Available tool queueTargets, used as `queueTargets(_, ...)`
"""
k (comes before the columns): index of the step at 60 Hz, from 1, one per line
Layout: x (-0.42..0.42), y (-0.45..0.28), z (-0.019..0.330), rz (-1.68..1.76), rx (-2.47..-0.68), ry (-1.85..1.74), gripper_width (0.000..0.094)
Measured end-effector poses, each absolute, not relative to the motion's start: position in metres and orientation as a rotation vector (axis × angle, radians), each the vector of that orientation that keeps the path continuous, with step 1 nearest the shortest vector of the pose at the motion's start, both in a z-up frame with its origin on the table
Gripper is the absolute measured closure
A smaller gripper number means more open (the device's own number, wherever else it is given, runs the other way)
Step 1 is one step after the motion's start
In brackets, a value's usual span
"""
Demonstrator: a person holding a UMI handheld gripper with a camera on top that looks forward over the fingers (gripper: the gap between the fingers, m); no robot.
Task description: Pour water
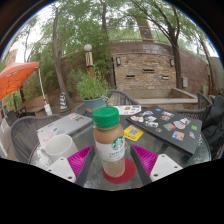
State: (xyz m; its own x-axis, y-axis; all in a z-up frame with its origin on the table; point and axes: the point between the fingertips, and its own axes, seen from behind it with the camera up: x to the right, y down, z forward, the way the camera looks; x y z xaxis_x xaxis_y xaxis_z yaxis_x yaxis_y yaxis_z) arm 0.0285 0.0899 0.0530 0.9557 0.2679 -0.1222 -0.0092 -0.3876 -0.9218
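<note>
Only 1 view: the camera rides on the gripper (110,163), facing forward over the table (60,128), very near the bottle (109,140).

The bottle (108,143) between the tool's (111,161) fingers has an orange cap, tan contents and a green-and-white round logo. The finger pads (80,160) are magenta. Beyond it lie a small yellow box (133,133) and a dark board (172,128) dotted with many-coloured cards. An orange umbrella (16,78) stands beyond the tabletop.
</note>
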Motion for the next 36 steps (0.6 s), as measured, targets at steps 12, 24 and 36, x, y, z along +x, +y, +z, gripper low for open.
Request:
queueTargets(12, 0.034, 0.026, 0.085, 0.208, -2.021, -0.18, 0.0118)
queueTargets(24, 0.006, -0.061, 0.152, 0.136, -2.03, -0.16, 0.012)
queueTargets(36, -0.043, -0.16, 0.2, 0.098, -2.063, -0.124, 0.0122)
